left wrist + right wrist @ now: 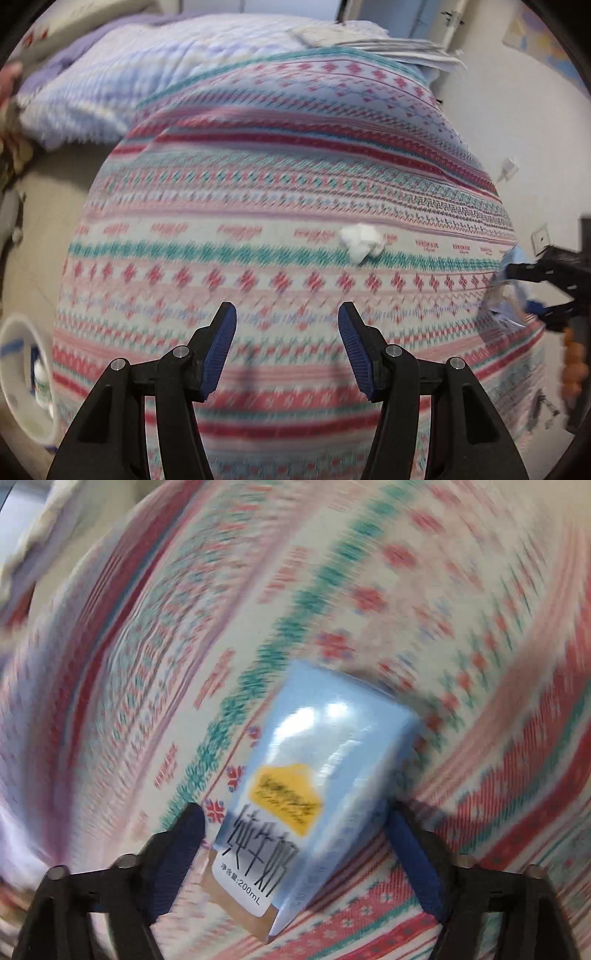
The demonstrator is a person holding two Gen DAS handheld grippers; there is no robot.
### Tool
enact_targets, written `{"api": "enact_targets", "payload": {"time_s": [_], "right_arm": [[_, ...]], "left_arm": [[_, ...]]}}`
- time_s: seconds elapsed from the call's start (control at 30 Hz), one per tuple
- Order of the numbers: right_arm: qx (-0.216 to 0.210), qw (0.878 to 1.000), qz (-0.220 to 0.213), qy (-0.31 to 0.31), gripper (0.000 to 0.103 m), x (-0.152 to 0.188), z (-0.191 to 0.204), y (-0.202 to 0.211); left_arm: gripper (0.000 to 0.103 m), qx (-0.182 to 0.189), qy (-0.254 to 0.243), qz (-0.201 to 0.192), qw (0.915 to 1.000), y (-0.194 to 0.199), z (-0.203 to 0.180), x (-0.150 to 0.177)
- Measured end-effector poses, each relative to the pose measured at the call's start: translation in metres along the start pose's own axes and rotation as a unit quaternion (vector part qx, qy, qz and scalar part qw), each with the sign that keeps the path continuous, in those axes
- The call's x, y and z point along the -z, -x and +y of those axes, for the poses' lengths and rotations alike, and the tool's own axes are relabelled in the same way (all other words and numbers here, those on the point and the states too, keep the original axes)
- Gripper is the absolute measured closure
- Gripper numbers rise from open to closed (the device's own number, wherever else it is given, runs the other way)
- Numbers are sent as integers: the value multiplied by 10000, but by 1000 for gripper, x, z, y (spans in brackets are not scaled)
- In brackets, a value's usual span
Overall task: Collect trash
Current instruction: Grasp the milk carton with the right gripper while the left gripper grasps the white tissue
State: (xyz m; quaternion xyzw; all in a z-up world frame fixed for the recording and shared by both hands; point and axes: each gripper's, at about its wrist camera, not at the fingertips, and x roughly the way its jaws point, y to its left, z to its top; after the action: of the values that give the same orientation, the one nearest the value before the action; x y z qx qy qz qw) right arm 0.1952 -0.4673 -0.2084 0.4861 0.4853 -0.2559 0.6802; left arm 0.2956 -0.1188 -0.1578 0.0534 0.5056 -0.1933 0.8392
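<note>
A crumpled white tissue (361, 242) lies on the striped patterned blanket (258, 184) of a bed. My left gripper (287, 308) hovers over the blanket short of the tissue, open and empty. A light blue milk carton (325, 760) with a yellow label lies on the blanket (406, 590) between the fingers of my right gripper (295, 812). The right pad sits against the carton's side, while a sliver of blanket shows between the carton and the left pad. In the left wrist view the right gripper (521, 291) straddles the carton (508, 295) at the bed's right edge.
A white bin (18, 373) holding a bottle stands on the floor at the lower left. A lilac quilt (110, 74) and a pile of papers (391, 44) lie at the bed's far end. A white wall (517, 129) with sockets runs along the right side.
</note>
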Motion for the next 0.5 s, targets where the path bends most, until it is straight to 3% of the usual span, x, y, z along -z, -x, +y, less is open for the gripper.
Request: {"api": "enact_targets", "payload": {"time_s": [0.2,0.43,0.47,0.5], "right_arm": [[46,9905,18,1378,35,12,51,36],[-450,9754,-236,2145,35,34,71,95],[-525,9736,-239,2207,35,38,71,99],[-581,9715,-236,2286,35,43,70,105]], "left_arm": [[43,65,-578,97,9983,-36,-51,-29],[44,-135,-203,159,9996,-73,-60,-55],[50,-141,-202,165,9996,-77,-59,-55],[85,-96,-257,234,9993,-83,-58,-55]]}}
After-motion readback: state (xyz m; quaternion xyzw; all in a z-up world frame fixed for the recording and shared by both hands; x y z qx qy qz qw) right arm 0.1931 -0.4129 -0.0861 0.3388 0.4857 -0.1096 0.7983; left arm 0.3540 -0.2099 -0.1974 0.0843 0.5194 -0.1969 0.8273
